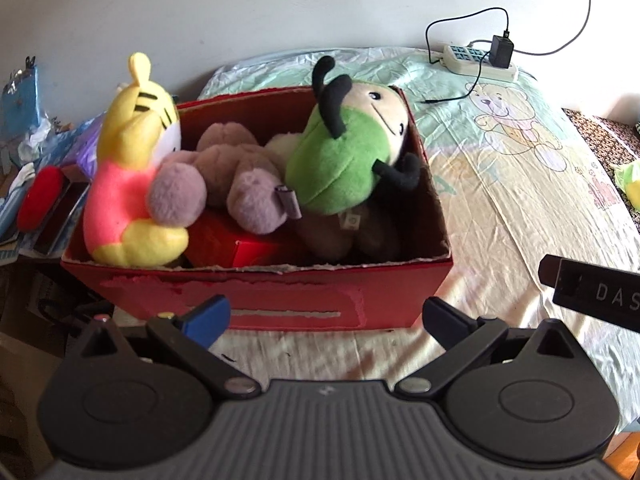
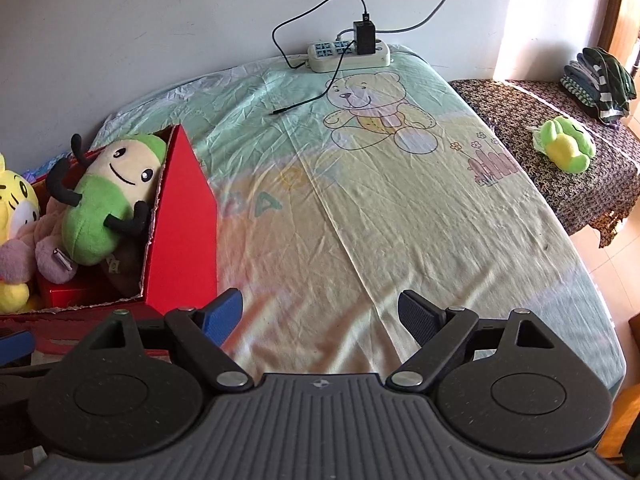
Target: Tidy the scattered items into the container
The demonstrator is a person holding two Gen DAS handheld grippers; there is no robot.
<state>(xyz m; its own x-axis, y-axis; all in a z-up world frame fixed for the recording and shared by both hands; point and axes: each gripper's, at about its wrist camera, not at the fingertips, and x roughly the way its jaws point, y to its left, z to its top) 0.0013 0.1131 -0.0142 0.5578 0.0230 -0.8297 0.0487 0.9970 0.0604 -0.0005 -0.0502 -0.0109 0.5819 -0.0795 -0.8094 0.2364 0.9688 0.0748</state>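
A red cardboard box (image 1: 280,280) (image 2: 184,224) stands on the bed, filled with soft toys. Inside it sit a yellow tiger (image 1: 132,168) (image 2: 14,216), a mauve plush (image 1: 236,176) (image 2: 44,252) and a green bug-like plush (image 1: 344,160) (image 2: 108,204). My left gripper (image 1: 326,318) hovers open just in front of the box's near wall, nothing between its fingers. My right gripper (image 2: 320,310) hangs open over bare sheet to the right of the box, holding nothing. A small green and yellow plush (image 2: 566,146) (image 1: 632,182) lies on a side table beyond the bed's right edge.
The bed sheet (image 2: 380,200) carries a bear print. A power strip with a black charger (image 2: 352,50) (image 1: 480,58) and a loose cable lies at the far edge by the wall. Folded clothes (image 2: 600,84) are stacked on the patterned side table (image 2: 520,112). Clutter (image 1: 36,168) sits left of the box.
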